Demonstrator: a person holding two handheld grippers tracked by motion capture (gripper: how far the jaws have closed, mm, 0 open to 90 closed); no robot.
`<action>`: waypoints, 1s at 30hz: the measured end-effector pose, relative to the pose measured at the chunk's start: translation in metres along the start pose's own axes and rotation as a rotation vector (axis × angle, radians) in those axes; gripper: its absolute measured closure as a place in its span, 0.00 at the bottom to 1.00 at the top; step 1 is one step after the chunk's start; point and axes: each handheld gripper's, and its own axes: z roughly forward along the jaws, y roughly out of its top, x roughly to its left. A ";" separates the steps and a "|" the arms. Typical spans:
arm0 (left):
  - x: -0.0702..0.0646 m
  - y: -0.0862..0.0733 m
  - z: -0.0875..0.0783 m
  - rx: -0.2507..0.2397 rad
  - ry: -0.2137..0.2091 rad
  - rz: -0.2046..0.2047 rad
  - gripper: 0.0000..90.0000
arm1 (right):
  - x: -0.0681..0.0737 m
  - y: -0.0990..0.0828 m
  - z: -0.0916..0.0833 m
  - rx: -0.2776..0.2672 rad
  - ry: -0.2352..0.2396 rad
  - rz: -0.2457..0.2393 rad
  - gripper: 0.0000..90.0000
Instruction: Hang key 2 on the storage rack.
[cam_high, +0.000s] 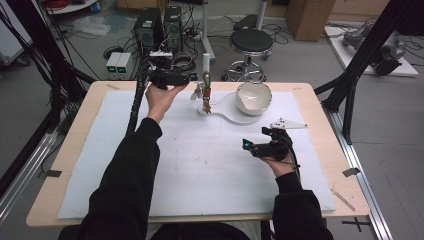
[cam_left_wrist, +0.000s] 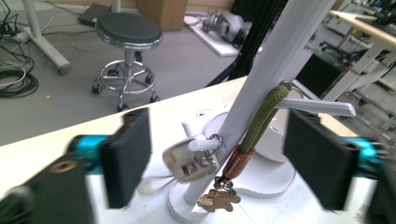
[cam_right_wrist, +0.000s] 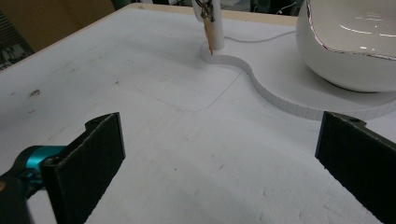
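White table (cam_high: 150, 165), keys (cam_left_wrist: 194, 161) on stand (cam_left_wrist: 261, 79)

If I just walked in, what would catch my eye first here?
Probably the white post at the far side of the table, with a green-strapped keychain and a silver tag hanging on its pegs; the left claw stands open around them. Just right of it, a glossy white bowl sits on the white base. Nearer the person, the right claw rests open over the white mat.
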 end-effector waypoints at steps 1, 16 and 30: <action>0.001 -0.001 -0.002 -0.004 0.003 -0.001 0.18 | 0.000 0.000 0.000 0.001 0.001 -0.001 0.00; 0.006 -0.021 -0.031 -0.009 -0.028 0.036 0.07 | -0.004 -0.002 0.001 -0.008 0.015 -0.001 0.00; -0.007 -0.041 -0.064 -0.002 -0.032 0.103 0.06 | -0.005 -0.005 0.002 0.001 0.016 -0.001 0.01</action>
